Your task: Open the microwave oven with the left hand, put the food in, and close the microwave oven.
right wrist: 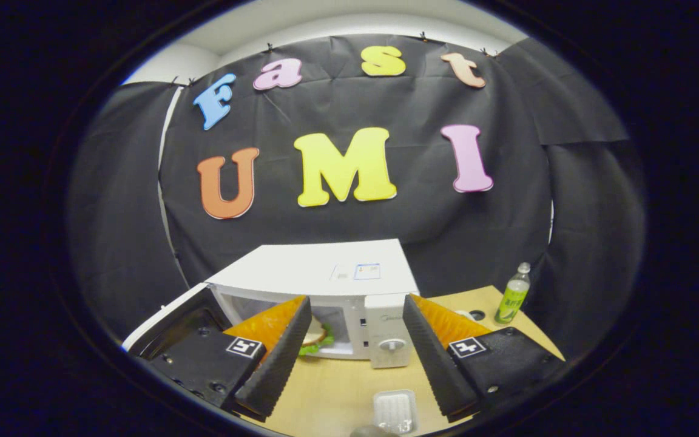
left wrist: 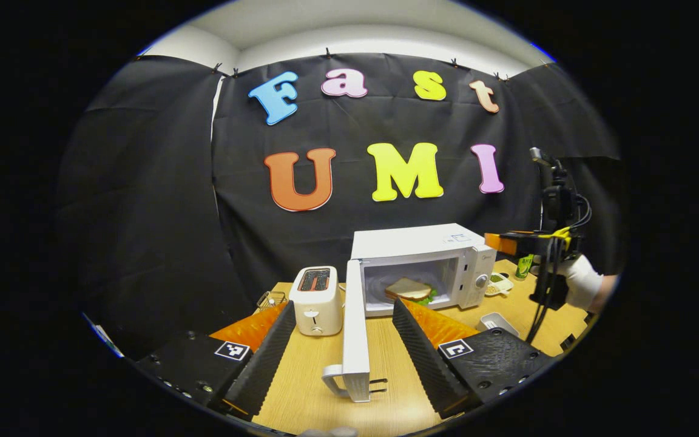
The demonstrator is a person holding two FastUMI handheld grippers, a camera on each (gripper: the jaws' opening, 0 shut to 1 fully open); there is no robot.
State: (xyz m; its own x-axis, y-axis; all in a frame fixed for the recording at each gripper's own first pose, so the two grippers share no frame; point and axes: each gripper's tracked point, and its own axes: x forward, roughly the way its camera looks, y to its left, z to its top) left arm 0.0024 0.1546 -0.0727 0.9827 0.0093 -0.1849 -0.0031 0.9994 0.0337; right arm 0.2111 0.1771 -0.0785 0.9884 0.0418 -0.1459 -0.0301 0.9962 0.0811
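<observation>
Left gripper view, boxy microwave point(left wrist: 422, 249), triangular sandwich point(left wrist: 409, 289)

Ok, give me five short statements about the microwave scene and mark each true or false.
1. The microwave door is shut. False: it stands wide open.
2. A sandwich lies inside the microwave. True.
3. The left gripper is clamped on the door handle. False: its fingers are spread either side of the door's edge.
4. A toaster stands on the table beside the open door. True.
5. The right gripper holds the green bottle. False: it is open and empty; the bottle stands on the table.
</observation>
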